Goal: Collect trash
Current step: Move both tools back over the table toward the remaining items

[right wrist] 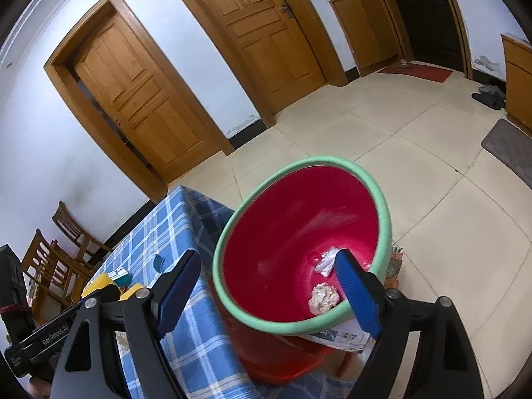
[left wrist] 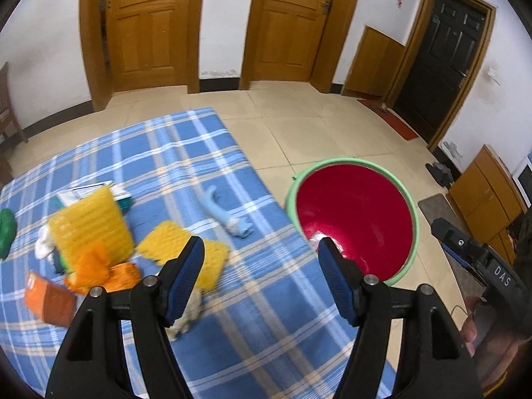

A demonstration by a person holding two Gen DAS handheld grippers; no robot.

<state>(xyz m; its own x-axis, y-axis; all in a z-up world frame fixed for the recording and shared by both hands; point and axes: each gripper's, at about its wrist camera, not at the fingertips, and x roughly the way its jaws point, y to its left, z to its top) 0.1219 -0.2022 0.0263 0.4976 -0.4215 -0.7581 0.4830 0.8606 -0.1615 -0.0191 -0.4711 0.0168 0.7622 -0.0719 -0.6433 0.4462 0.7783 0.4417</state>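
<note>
A red bucket with a green rim point(left wrist: 407, 196) stands beside the table; it also shows in the right wrist view point(right wrist: 382, 199). Inside it lie a crumpled beige paper ball point(right wrist: 323, 297) and a clear plastic scrap point(right wrist: 327, 259). My right gripper point(right wrist: 269, 272) is open and empty over the bucket's mouth. My left gripper point(left wrist: 261, 256) is open and empty above the blue plaid tablecloth point(left wrist: 266, 316). A beige crumpled wad point(left wrist: 188, 312) lies just under its left finger. Yellow sponges point(left wrist: 93, 222), an orange wrapper point(left wrist: 99, 269), an orange packet point(left wrist: 50, 296) and a light blue rag point(left wrist: 222, 212) lie on the cloth.
A green object point(left wrist: 6, 229) sits at the table's left edge. A small box point(left wrist: 89, 193) lies behind the yellow sponge. Wooden chairs point(right wrist: 60, 252) stand beyond the table. Newspaper point(right wrist: 345, 335) lies under the bucket. Wooden doors point(left wrist: 143, 30) line the far wall.
</note>
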